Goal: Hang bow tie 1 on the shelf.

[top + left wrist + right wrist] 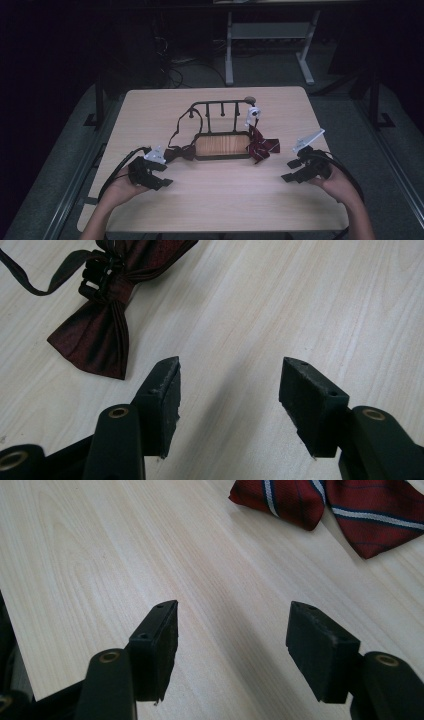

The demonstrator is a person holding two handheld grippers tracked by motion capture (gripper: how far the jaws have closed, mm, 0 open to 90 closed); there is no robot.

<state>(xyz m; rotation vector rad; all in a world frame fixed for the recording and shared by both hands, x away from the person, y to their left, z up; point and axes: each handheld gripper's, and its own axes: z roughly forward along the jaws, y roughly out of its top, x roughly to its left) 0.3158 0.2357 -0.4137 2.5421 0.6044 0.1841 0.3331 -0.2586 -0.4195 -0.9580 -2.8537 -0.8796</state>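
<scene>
Both claws are spread and empty: left gripper [161, 175] is nearest the maroon bow tie [180, 152], lying crosswise just beyond it toward the table's [220, 200] far edge; right gripper [292, 170] sits apart.

Maroon against pale wood
The plain dark maroon bow tie [102, 315] contrasts with the red bow tie [345, 510], striped white and navy, on the light woodgrain counter [225, 200].

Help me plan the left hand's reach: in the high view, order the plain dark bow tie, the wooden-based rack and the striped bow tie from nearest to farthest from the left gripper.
From the left gripper:
1. Plain dark bow tie, just beyond it, left of the rack.
2. Wooden-based rack, at the table's middle.
3. Striped bow tie, at the rack's right end.
</scene>
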